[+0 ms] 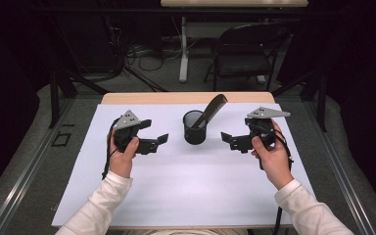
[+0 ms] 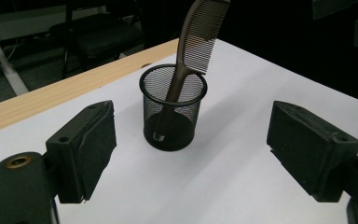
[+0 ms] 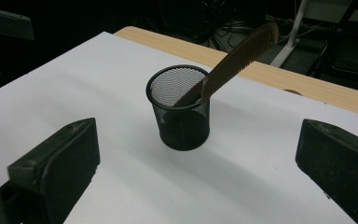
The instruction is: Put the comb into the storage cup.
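Two hand-held grippers flank a black mesh cup (image 1: pixel 194 128) on the white worktop (image 1: pixel 186 191) in the high view, the left hand-held gripper (image 1: pixel 157 140) and right hand-held gripper (image 1: pixel 226 138) each apart from it with wide, empty jaws, and a brown comb (image 1: pixel 212 110) leans out of the cup. In the left gripper view the cup (image 2: pixel 172 112) stands between the spread jaws, the comb (image 2: pixel 191 51) tilted against its rim. In the right gripper view the cup (image 3: pixel 181 109) again sits between wide jaws, the comb (image 3: pixel 235 60) slanting toward the wooden edge.
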{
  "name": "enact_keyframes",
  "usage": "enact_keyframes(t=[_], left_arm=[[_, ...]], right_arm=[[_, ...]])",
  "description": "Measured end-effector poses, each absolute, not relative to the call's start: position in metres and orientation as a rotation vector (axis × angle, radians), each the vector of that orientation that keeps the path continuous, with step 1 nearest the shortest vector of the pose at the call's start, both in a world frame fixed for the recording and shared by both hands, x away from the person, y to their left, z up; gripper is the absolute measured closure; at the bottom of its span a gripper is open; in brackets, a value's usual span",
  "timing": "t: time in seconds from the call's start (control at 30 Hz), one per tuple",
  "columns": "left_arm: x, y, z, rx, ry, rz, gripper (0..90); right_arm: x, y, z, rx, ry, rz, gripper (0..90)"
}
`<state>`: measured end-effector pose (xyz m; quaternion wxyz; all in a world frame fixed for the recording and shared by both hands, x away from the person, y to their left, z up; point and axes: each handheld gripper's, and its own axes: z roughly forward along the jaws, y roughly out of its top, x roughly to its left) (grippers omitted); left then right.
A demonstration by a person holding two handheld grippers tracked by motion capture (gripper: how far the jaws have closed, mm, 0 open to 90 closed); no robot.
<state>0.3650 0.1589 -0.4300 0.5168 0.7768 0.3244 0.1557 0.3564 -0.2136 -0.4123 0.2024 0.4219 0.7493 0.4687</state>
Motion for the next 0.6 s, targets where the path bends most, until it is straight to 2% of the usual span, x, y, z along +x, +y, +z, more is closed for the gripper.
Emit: enact_keyframes(t=[0.6], left_arm=[[0.347,0.181,-0.431,1.849,0.794,0.385,15.9]], right_arm=[[0.334,-0.231,-0.432,1.172,2.08,1.295,0.0]])
